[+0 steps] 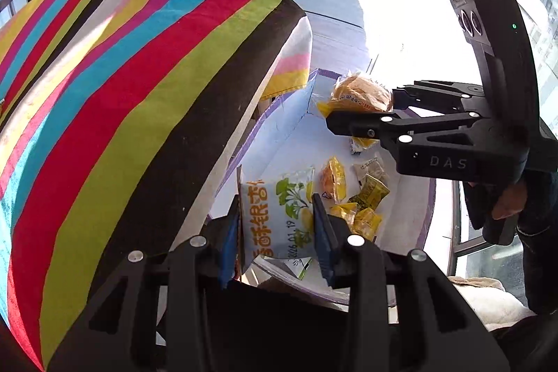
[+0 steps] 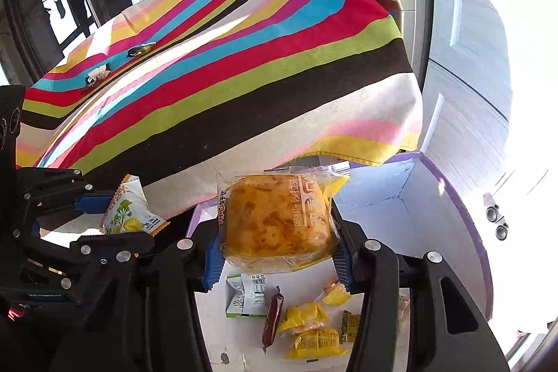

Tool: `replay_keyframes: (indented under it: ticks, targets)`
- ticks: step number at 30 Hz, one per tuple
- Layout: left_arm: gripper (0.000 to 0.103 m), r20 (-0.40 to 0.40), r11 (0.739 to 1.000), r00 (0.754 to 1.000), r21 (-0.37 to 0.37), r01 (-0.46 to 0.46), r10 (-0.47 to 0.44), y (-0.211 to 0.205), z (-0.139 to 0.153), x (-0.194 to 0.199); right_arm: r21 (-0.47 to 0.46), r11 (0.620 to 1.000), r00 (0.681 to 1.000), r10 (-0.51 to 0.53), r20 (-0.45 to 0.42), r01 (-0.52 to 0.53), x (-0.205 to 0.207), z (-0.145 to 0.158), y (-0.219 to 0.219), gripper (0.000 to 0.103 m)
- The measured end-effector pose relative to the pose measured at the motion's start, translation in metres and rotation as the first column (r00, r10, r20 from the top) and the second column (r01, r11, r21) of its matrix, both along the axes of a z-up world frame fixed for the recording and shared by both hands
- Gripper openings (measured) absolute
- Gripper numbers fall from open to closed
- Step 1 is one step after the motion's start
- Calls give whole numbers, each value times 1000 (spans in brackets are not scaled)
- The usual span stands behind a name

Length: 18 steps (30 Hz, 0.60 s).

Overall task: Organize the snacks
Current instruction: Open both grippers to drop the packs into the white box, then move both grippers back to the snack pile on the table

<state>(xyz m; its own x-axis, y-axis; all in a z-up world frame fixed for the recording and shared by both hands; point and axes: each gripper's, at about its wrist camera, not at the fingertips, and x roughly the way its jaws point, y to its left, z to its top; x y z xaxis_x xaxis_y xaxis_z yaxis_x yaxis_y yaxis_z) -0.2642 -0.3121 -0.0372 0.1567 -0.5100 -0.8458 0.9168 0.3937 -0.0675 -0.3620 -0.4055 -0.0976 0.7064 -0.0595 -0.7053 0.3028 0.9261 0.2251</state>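
step: dropping snacks in box [image 2: 450, 197] | left claw [image 1: 277, 225] gripped bag [image 1: 275, 218], right claw [image 2: 277, 253] gripped bun [image 2: 275, 222] | next: I'd lower, release

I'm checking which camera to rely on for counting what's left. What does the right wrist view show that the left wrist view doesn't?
Only the right wrist view shows two small packets lying on the striped tablecloth, and a brown stick snack in the box.

Only the left wrist view shows the hand holding the right gripper.

Both show the white box with purple rim, yellow packets inside it, the left gripper shut on the ginkgo snack bag, and the right gripper shut on the wrapped bread.
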Motion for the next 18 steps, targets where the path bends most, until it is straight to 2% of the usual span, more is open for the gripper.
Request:
replay_keyframes:
  ticks: [6,9,11,12,13,14,15,18]
  targets:
    - [39,-40,994,995,55,98,-96,-38,-27,-27,-16,997,994,-79,-78,78,-21,-25,-20,49]
    - [43,-59,990,990,49,133,-130,-48,-33,-36,-19,993,987,-121,-108,120,-30,-33,-33,49]
    - [44,-77,989,987,18,146,-144,-52,-34,-38,-14,990,983,-140,-121,140,-35,-36,-40,51]
    - [58,-81,990,986,1,144,-143,-52,-33,-38,-15,988,980,-153,-124,153,-37,-36,-43,53]
    - [83,-76,991,988,-9,131,-131,-50,-32,-37,-14,985,977,-170,-125,170,-39,-35,-45,59]
    - [92,-61,994,992,-16,109,-110,-47,-30,-36,-11,982,975,-188,-117,187,-40,-32,-48,71]
    - [96,-41,996,996,-23,84,-85,-43,-27,-33,-7,980,975,-198,-102,198,-41,-30,-49,74]
    - [96,-19,999,999,-21,35,-35,-27,-15,-20,-4,980,977,-200,-80,200,-39,-23,-49,76]
